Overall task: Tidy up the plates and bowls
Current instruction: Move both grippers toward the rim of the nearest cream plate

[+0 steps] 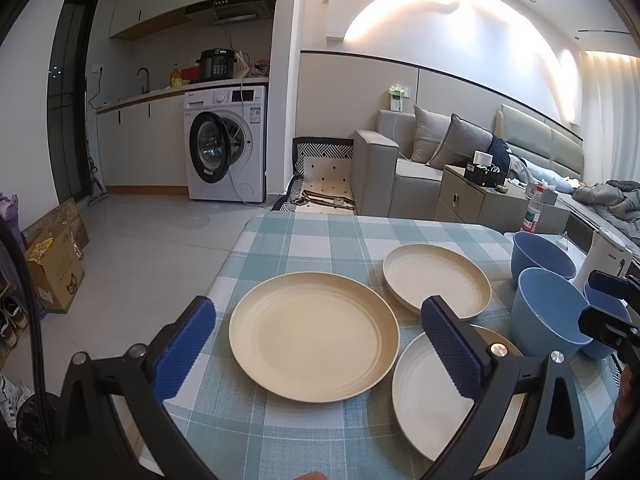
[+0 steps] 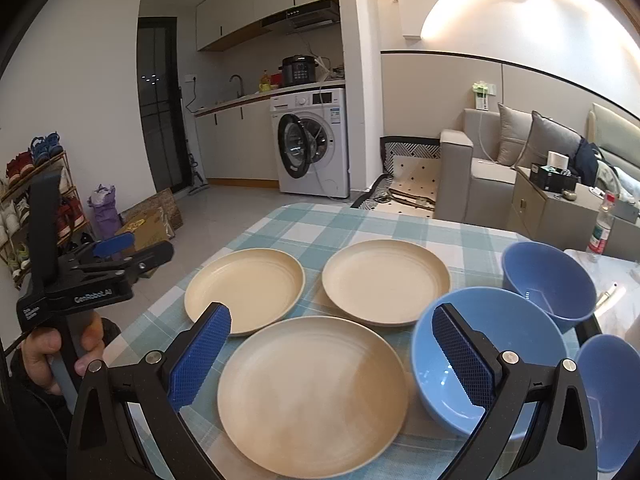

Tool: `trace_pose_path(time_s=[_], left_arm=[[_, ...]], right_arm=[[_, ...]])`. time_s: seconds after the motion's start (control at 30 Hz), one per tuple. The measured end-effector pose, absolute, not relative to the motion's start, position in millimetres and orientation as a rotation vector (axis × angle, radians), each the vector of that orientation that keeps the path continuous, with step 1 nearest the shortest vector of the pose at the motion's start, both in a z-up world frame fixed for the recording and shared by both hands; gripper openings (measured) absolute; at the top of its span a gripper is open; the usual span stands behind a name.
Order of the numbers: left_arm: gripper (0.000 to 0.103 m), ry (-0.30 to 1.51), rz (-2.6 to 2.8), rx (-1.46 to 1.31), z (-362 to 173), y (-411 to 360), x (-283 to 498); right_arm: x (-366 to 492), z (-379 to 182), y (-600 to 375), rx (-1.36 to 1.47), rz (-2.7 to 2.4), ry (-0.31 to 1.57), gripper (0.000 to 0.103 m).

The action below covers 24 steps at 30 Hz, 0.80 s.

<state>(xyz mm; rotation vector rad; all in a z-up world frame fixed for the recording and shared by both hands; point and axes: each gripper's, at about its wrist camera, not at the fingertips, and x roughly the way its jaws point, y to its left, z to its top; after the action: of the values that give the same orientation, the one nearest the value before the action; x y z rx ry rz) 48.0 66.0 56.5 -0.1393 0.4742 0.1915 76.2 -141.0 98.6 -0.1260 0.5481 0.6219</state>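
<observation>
Left gripper: hung above the table with its blue-padded fingers spread wide, nothing between them; in the right wrist view it showed at the left edge, gripped by a hand.
Right gripper: fingers wide apart too, empty, poised over the nearest plate and bowl.
Checked tablecloth: pale teal and white, and it carried all the crockery.
Left cream plate: sat flat right in front of the left gripper, towards the table's left edge.
Far cream plate: lay beyond, just beside the left one, no overlap.
Near cream plate: closest to the right gripper; its rim met or slightly overlapped the left plate's, hard to call which.
Middle blue bowl: upright, just right of the near plate, partly behind the right gripper's right pad.
Far blue bowl: upright, behind the middle one, near the table's far right corner.
Third blue bowl: at the right edge of view, cropped.
White kettle: stood beyond the bowls.
</observation>
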Motion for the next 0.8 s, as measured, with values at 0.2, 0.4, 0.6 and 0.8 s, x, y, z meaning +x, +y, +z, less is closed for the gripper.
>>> trace_pose_path(time_s=[0.2,0.4,0.6,0.8], left_arm=[[0.103,0.508,0.2,-0.144,53,74,60],[0.103,0.531,0.223,-0.149,42,86,65],[0.103,0.565,0.221,-0.197,33,101,70],[0.103,0.585,0.245,-0.225,24,114,73]], right_arm=[[86,96,-121,-0.16,0.613,0.57,0.103],[100,92,-103,-0.146,0.622,0.601,0.103],[115,87,-83,-0.133,0.637,0.645,0.103],[128,77,-65,-0.13,0.65,0.683,0.103]])
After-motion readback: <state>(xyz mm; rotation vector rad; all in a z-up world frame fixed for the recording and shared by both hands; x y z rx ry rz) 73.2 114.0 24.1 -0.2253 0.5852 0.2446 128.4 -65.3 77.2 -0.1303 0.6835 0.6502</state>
